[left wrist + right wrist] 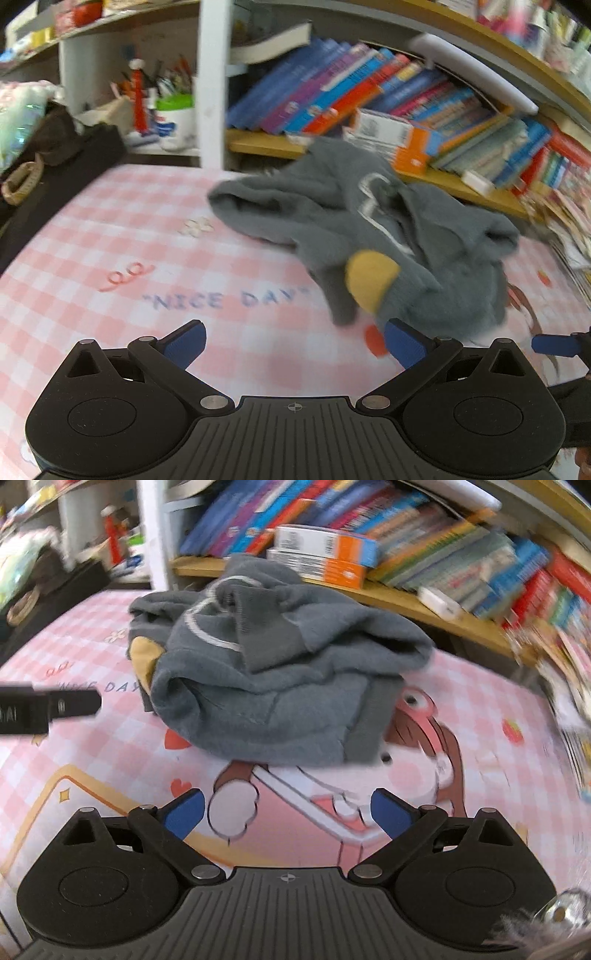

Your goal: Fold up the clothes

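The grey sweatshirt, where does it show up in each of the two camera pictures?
Left wrist view: the grey sweatshirt lies crumpled right of centre, beyond the open left gripper.
Right wrist view: it fills the upper centre, beyond the open right gripper.
Shared landmark: its yellow patch.

Bare tablecloth (pixel 110 236) lies open from 9 to 12 o'clock of my left gripper (pixel 295 345). The crumpled grey garment (pixel 369 229) blocks 1 o'clock, bookshelf (pixel 406 110) close behind it.

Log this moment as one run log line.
left gripper open, empty | right gripper open, empty | grey sweater crumpled on checked mat | folding not begun
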Demonstrator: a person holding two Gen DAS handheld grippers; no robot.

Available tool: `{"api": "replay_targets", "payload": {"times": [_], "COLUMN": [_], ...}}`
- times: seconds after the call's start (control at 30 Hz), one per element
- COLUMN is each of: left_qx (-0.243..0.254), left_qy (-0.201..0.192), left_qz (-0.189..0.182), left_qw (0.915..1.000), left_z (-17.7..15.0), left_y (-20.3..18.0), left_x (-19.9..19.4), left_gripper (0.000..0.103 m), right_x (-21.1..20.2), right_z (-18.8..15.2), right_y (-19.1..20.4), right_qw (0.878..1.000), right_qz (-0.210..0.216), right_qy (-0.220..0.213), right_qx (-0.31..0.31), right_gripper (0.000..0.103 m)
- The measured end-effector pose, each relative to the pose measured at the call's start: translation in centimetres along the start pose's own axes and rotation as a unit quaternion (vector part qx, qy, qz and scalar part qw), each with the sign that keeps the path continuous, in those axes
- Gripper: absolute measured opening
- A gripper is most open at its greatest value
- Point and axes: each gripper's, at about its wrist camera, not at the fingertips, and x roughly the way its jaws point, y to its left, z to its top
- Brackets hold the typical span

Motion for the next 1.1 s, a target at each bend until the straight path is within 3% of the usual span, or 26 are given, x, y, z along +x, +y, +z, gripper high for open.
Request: {"api": "replay_targets", "payload": {"times": [0.2,0.33,0.37,0.47,0.6,0.83,1.0,1.1], "left_qx": [-0.036,-0.061,-0.068,-0.081,-0.102,-0.127,-0.129,-0.128], "left_qy": [-0.009,-0.028,-0.033,-0.044,-0.03,-0.009,0.031,0.058], "left_qz": [-0.012,-0.007,-0.004,0.0,-0.009,-0.045,-0.087,-0.116], "left_qw": [0.9992,0.9977,0.9972,0.9958,0.9943,0.9909,0.9874,0.9833], "left_z": [-0.2,-0.1,-0.1,0.2,0.3,-0.2,-1.1,-1.6], "left_y": [1.5,2.2,2.4,3.0,3.9,5.2,5.7,5.7], "left_x": [0.6,0.4,0.4,0.2,0.4,-0.1,0.1,0.7], "left_gripper": [0.103,0.103,0.103,0.103,0.103,0.103,0.099,0.095], "right_x": [2.6,4.3,4.8,5.9,4.9,-0.1,-3.6,-5.7], "right_z": [2.3,4.2,4.6,5.5,5.5,1.8,-1.8,-2.6], "right_y": [2.9,4.0,4.0,3.1,0.8,-1.7,-1.2,-0.5], "right_qw": [0.996,0.993,0.993,0.994,0.998,0.996,0.988,0.986], "right_qz": [0.029,0.011,0.005,0.0,0.031,0.073,0.12,0.129], "right_qy": [-0.009,-0.026,-0.027,-0.017,-0.007,0.019,0.054,0.049], "right_qx": [-0.081,-0.116,-0.119,-0.106,-0.049,0.038,0.083,0.096], "right_gripper": [0.097,0.09,0.083,0.046,0.012,0.009,0.009,0.009]}}
